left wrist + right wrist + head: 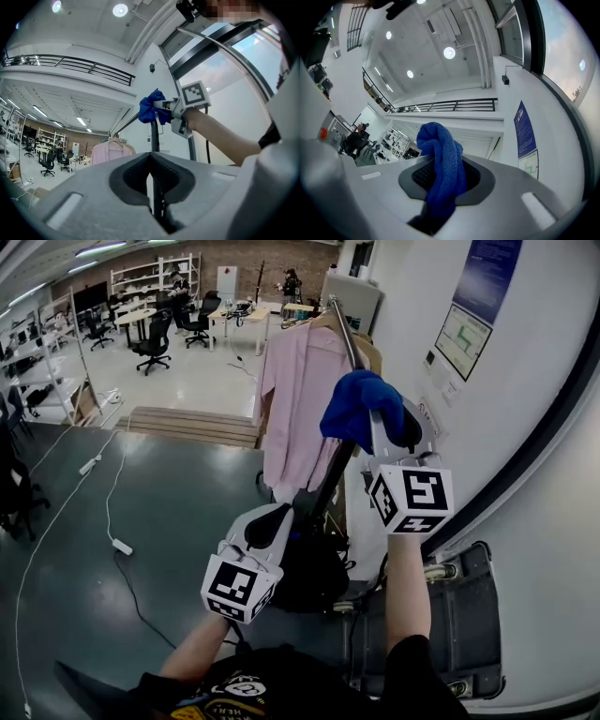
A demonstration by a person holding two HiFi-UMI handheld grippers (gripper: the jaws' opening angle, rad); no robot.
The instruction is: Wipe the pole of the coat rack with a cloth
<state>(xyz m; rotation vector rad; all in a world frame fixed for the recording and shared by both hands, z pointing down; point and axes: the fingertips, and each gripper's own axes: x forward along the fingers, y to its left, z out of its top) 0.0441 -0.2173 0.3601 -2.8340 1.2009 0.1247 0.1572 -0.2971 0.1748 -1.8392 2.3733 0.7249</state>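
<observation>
Up on the coat rack pole (348,341), holds blue cloth (359,401) in right gripper (380,423) fingers; lower down, grips pole between closed left gripper (284,521) fingers.

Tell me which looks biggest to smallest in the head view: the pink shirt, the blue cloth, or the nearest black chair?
1. shirt
2. cloth
3. chair
The chair looks smallest only because it stands far off. The cloth is close to the camera, so their real sizes probably differ the other way.

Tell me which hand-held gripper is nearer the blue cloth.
Right. The right hand-held gripper clamps the blue cloth; the left hand-held gripper grips the pole lower down, beneath it.
</observation>
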